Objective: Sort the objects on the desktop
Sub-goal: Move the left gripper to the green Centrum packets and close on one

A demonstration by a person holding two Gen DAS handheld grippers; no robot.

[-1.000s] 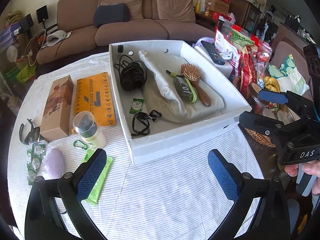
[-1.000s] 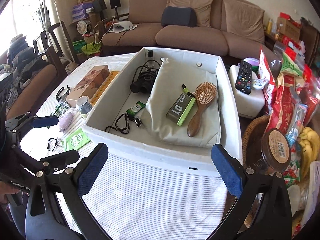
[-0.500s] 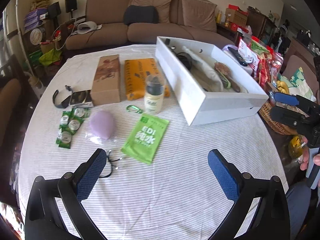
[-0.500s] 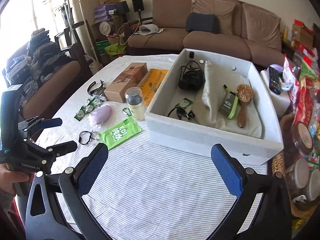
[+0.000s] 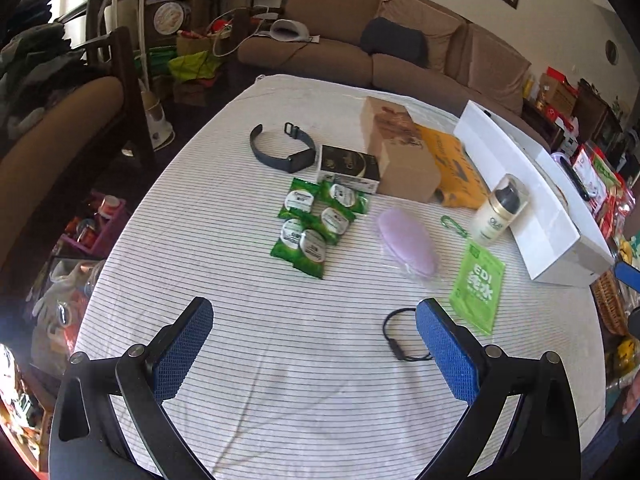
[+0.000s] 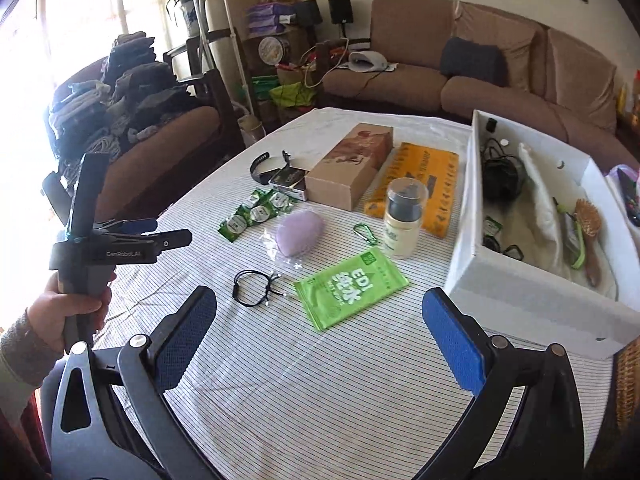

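Both the left hand-held gripper (image 5: 314, 326) and right hand-held gripper (image 6: 320, 314) hover spread and empty over the striped counter (image 6: 320, 380); small green sachets (image 5: 316, 222), a lilac pouch (image 5: 408, 246) and a cream pump bottle (image 6: 402, 220) lie beside the white box (image 6: 520, 300).

near edge: bare striped tablecloth (image 6: 340, 380), you pass freely | centre: black cord loop (image 6: 252, 286), green wipes pack (image 6: 350, 286), purple pouch (image 6: 300, 232) lie low in your way | right: white box (image 6: 520, 296) wall blocks you | beside it: upright lotion bottle (image 6: 403, 220)
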